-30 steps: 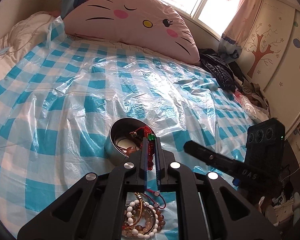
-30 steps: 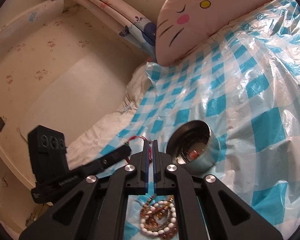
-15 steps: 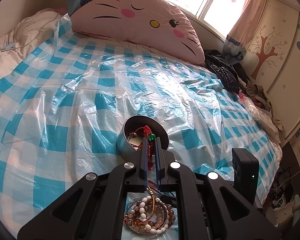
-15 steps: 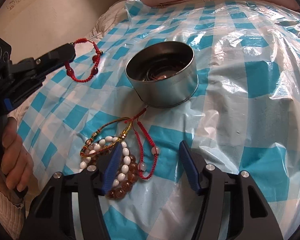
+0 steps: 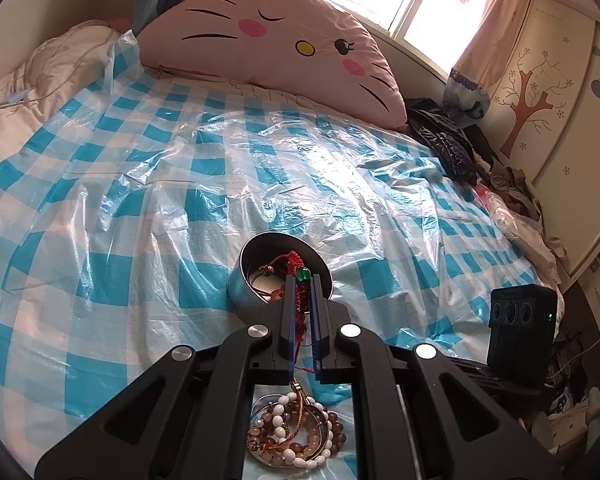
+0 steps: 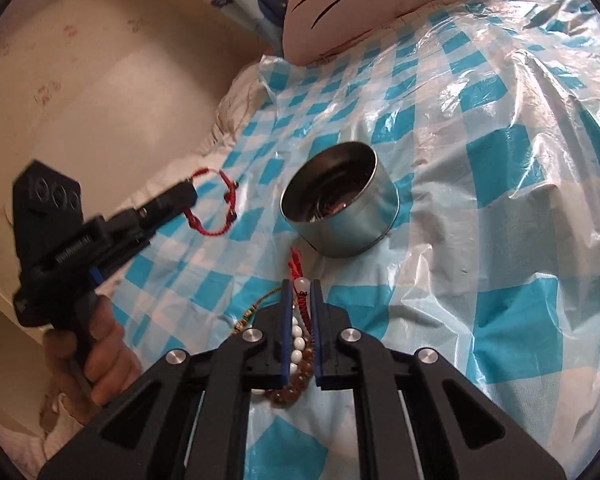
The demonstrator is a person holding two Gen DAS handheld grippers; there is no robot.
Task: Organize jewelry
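A round metal tin (image 5: 260,280) (image 6: 342,216) with some jewelry inside stands on the blue checked plastic sheet (image 5: 180,184). My left gripper (image 5: 303,280) (image 6: 188,196) is shut on a red cord bracelet (image 6: 216,210) with a green bead (image 5: 302,274), held up just left of the tin. A pile of bead bracelets (image 5: 296,432) lies before the tin. My right gripper (image 6: 301,286) is shut on a red cord bracelet with a pale bead (image 6: 302,285) at the pile, low on the sheet.
A pink cat-face pillow (image 5: 272,36) lies at the bed's head. Dark clothes (image 5: 448,140) are heaped at the right edge by a painted wardrobe (image 5: 548,80). A white quilt (image 5: 40,68) lies at the left. The right gripper's body (image 5: 520,336) shows at the lower right.
My right gripper was shut and raised, then opened over the bead pile, and has now shut on a red cord bracelet. My left gripper still holds its red bracelet near the tin.
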